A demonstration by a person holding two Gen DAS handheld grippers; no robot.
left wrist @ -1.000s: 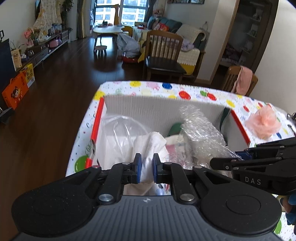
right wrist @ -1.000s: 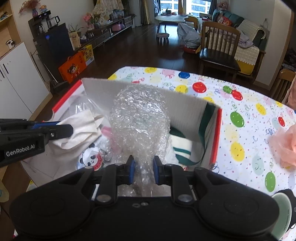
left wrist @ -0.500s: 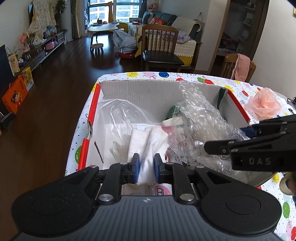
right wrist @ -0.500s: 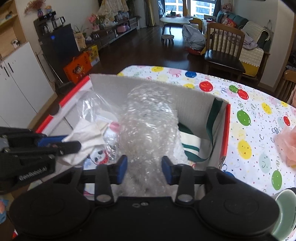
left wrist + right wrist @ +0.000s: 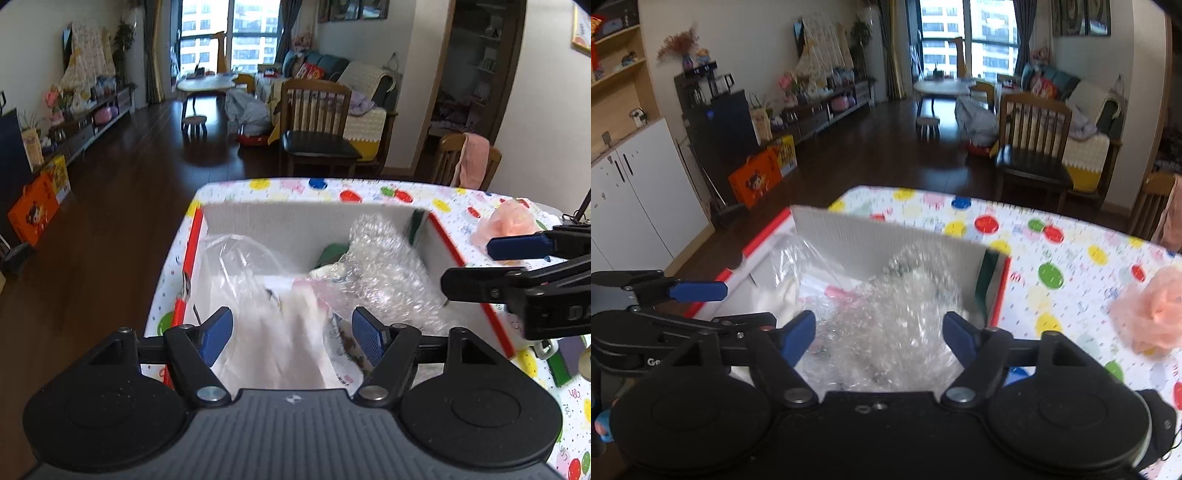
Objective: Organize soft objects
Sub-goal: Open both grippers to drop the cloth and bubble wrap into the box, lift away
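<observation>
Box: your open cardboard box [image 5: 310, 221] with red-taped rims sits on the spotted tablecloth [image 5: 1052, 258] at the table's near-left end; its soft contents lie inside it.
Bubble wrap: the crumpled roll [image 5: 384, 273] lies in the box's right half, its long axis running from the far right corner down toward you, far end raised against the back wall.
White cloth: it [image 5: 295, 339] lies in the box's near middle, below your left gripper, its folds running toward you; blurred.
Clear bag: a clear plastic bag [image 5: 236, 266] fills the left half of the box.
Pink puff: a peach mesh puff [image 5: 1156, 314] sits on the cloth, outside the box, to its right.
Left gripper: your left gripper [image 5: 291, 336] has its jaws spreading wide above the white cloth, pads clear of it.
Right gripper: your right gripper [image 5: 879, 332] is also opening, bubble wrap beneath and between the pads, not pinched.
Writing: partial letters "DA" on the right gripper's side and "Ge" on the left's; other print is too blurred.
</observation>
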